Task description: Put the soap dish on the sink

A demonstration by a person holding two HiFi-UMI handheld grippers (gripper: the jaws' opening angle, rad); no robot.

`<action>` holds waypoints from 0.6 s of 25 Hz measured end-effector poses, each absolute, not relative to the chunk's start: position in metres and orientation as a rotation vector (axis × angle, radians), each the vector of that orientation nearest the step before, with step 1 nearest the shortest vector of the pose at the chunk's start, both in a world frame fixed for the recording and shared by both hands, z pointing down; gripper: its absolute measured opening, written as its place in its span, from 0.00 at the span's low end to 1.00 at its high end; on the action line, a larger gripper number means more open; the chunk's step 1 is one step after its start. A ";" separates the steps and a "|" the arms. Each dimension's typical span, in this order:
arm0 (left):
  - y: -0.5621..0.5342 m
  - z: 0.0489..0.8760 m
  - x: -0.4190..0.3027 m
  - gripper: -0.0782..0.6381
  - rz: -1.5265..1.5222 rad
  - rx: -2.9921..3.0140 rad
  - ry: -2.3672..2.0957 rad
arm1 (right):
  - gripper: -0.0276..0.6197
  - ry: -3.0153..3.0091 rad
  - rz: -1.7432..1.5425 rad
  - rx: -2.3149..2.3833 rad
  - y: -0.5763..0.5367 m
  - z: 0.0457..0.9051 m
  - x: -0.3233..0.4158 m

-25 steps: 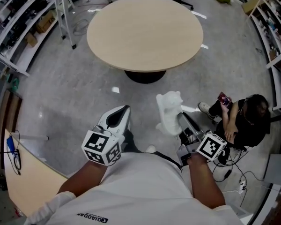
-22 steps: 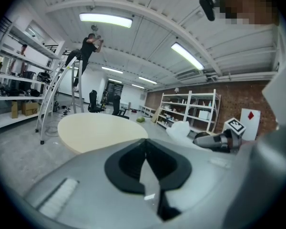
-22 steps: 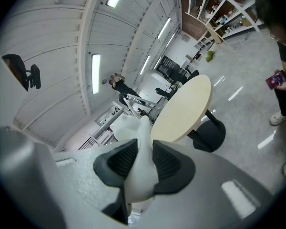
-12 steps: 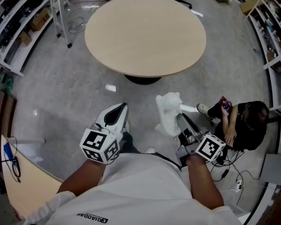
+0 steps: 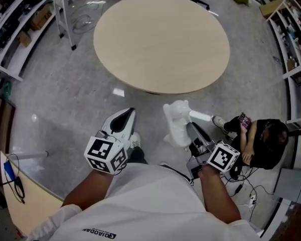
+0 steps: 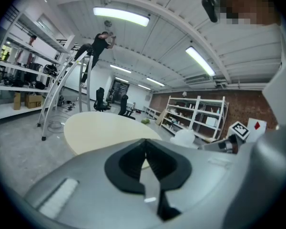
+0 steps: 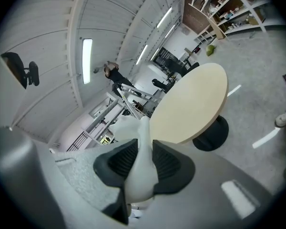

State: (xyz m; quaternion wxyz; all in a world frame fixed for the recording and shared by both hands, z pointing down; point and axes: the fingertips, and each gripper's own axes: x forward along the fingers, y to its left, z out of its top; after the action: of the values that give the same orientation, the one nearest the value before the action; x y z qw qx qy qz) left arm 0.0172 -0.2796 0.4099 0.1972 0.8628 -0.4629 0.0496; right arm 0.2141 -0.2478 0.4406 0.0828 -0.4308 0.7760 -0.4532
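Note:
The soap dish [image 5: 176, 122] is a white, lumpy moulded piece, held out over the grey floor in front of me. My right gripper [image 5: 189, 130] is shut on its near edge. In the right gripper view the dish [image 7: 142, 173] fills the gap between the dark pads and rises past the right gripper [image 7: 144, 146]. My left gripper [image 5: 127, 115] hangs to the left of the dish, apart from it. The left gripper [image 6: 144, 143] is shut with nothing in it. The dish [image 6: 184, 137] also shows at the right of the left gripper view. No sink is in view.
A round beige table [image 5: 160, 36] on a black foot stands just ahead. A person [image 5: 260, 140] sits on the floor at the right among cables. Shelving [image 5: 12, 19] lines both sides. A wooden desk edge [image 5: 21, 197] is at the lower left. Someone stands on a ladder [image 6: 92, 47].
Both grippers and I have moved forward toward the round table, which now sits lower and nearer in the head view. The right gripper's hold on the soap dish is unchanged.

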 end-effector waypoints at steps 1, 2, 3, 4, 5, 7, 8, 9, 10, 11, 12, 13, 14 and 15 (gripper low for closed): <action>-0.287 0.411 0.013 0.12 0.132 2.412 -1.295 | 0.20 2.323 -1.355 -1.282 -0.255 0.439 0.208; -0.294 0.411 0.009 0.12 0.129 2.410 -1.292 | 0.20 2.329 -1.355 -1.278 -0.261 0.438 0.201; -0.301 0.412 0.005 0.12 0.130 2.407 -1.287 | 0.20 2.335 -1.353 -1.274 -0.267 0.436 0.195; -0.308 0.413 0.001 0.12 0.133 2.404 -1.281 | 0.20 2.342 -1.349 -1.272 -0.273 0.434 0.188; -0.315 0.413 -0.003 0.12 0.138 2.403 -1.275 | 0.20 2.349 -1.344 -1.272 -0.279 0.433 0.182; -0.327 0.412 -0.011 0.12 0.144 2.409 -1.260 | 0.20 2.357 -1.337 -1.276 -0.289 0.430 0.170; -0.332 0.411 -0.015 0.12 0.144 2.417 -1.252 | 0.20 2.356 -1.337 -1.279 -0.294 0.429 0.164; -0.338 0.410 -0.018 0.12 0.144 2.425 -1.243 | 0.20 2.351 -1.337 -1.282 -0.299 0.429 0.159; -0.344 0.410 -0.021 0.12 0.143 2.432 -1.235 | 0.20 2.344 -1.336 -1.285 -0.305 0.428 0.155; -0.349 0.409 -0.024 0.12 0.143 2.439 -1.227 | 0.20 2.336 -1.332 -1.290 -0.310 0.427 0.151; -0.354 0.409 -0.026 0.12 0.143 2.446 -1.218 | 0.20 2.325 -1.330 -1.294 -0.315 0.427 0.147; -0.359 0.409 -0.029 0.12 0.144 2.453 -1.209 | 0.20 2.313 -1.330 -1.295 -0.319 0.426 0.144; -0.363 0.409 -0.030 0.12 0.144 2.459 -1.200 | 0.19 2.305 -1.328 -1.295 -0.322 0.425 0.140; -0.367 0.410 -0.032 0.12 0.145 2.465 -1.191 | 0.19 2.302 -1.322 -1.295 -0.325 0.423 0.136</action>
State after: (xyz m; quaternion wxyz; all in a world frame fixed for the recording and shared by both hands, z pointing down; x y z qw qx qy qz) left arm -0.0319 -0.3674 0.4100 0.1988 0.8811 -0.4259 0.0518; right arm 0.1360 -0.3247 0.4235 0.0937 -0.4364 0.7760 -0.4457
